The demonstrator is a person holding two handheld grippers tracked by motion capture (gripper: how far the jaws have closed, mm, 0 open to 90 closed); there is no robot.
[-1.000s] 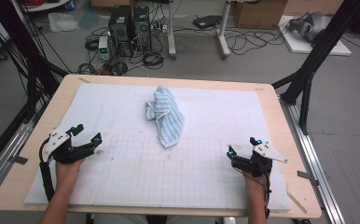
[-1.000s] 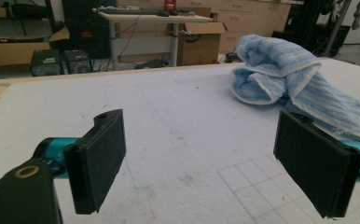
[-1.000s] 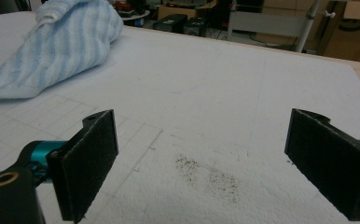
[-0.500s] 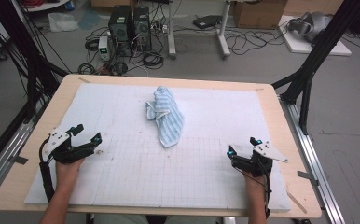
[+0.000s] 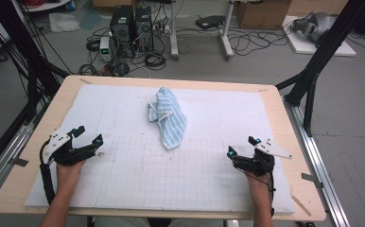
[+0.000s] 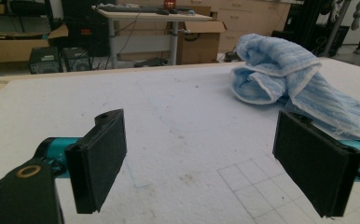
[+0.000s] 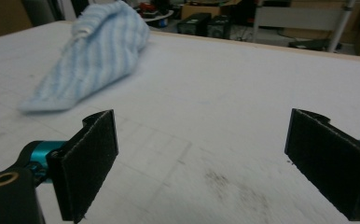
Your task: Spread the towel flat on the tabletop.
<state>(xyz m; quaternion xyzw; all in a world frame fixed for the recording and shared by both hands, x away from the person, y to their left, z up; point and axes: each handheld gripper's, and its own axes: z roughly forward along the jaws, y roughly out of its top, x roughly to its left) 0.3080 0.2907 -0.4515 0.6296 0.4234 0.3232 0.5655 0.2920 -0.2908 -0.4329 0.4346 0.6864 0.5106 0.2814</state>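
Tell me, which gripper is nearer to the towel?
Left, narrowly. The left gripper rests left of the towel, level with its near tip. The right gripper sits right of it and closer to the person. Both are open, touching nothing.

Cut off at the right edge of the left gripper view: the far end of the blue towel (image 6: pixel 290 79), beyond the right-hand jaw of the left gripper (image 6: pixel 201 163). Also cropped there at the bottom corners: both jaw mounts. Blurred in the right gripper view: the towel's (image 7: pixel 94 51) near tip, ahead of the right gripper (image 7: pixel 206 163) and past its left-hand jaw; stripes smeared, weave unreadable. Too small in the high view: jaw pads.
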